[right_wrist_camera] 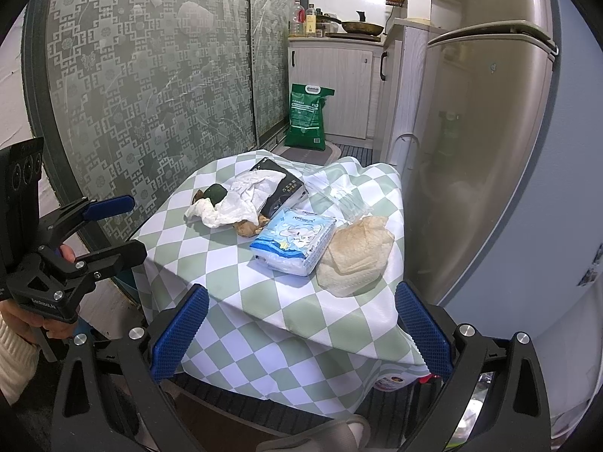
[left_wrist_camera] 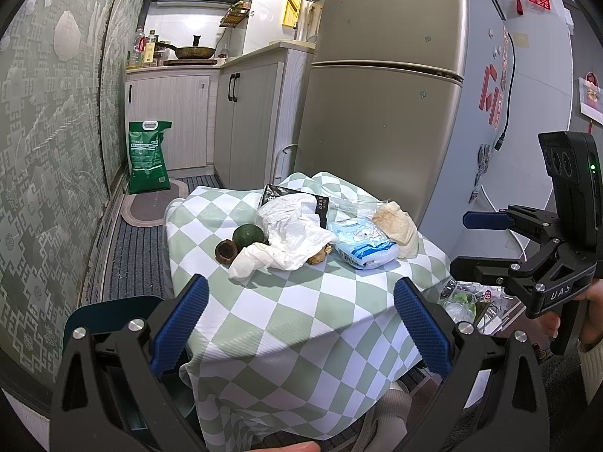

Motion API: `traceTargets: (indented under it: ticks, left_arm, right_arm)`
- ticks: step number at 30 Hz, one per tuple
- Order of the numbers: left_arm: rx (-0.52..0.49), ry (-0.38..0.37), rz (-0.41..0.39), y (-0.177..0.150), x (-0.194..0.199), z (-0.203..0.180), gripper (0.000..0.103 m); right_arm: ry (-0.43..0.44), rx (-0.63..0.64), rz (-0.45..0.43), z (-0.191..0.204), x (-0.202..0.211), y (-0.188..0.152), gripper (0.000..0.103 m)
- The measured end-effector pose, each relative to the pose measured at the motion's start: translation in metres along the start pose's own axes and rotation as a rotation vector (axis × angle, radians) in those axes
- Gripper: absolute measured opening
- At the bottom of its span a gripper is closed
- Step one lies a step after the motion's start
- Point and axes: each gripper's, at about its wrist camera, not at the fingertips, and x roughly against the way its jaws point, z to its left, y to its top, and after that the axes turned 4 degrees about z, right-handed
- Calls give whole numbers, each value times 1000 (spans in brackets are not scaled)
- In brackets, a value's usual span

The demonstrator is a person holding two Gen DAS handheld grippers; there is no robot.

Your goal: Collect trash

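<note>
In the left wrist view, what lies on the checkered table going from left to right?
Brown fruit shell half → green avocado → crumpled white tissue → blue-and-white tissue pack → stained paper towel. The black packet and the clear wrapper lie behind these, so their places are unclear.

The tablecloth (left_wrist_camera: pixel 286 320) has green and white diamonds. The tissue pack (right_wrist_camera: pixel 294 241) is blue and white. The rice bag (left_wrist_camera: pixel 148 158) at middle left is green.

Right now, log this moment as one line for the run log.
phase: approach | left hand-held gripper: open, empty | right hand-held gripper: open, empty | crumpled tissue, stained napkin, tissue pack: on table, untouched
</note>
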Motion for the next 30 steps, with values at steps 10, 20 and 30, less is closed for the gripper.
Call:
traceTargets:
  ticks: [10, 20, 30]
  left_arm:
    - [0, 1, 1, 0, 0, 0, 100]
    - [-1, 1, 0, 0, 0, 1, 100]
    - [0, 2, 1, 0, 0, 1, 100]
  right_arm:
    - [2, 5, 0, 1, 0, 2, 100]
    - [-1, 7, -1, 2, 1, 1, 100]
    - [0, 6, -4, 1, 2, 2, 100]
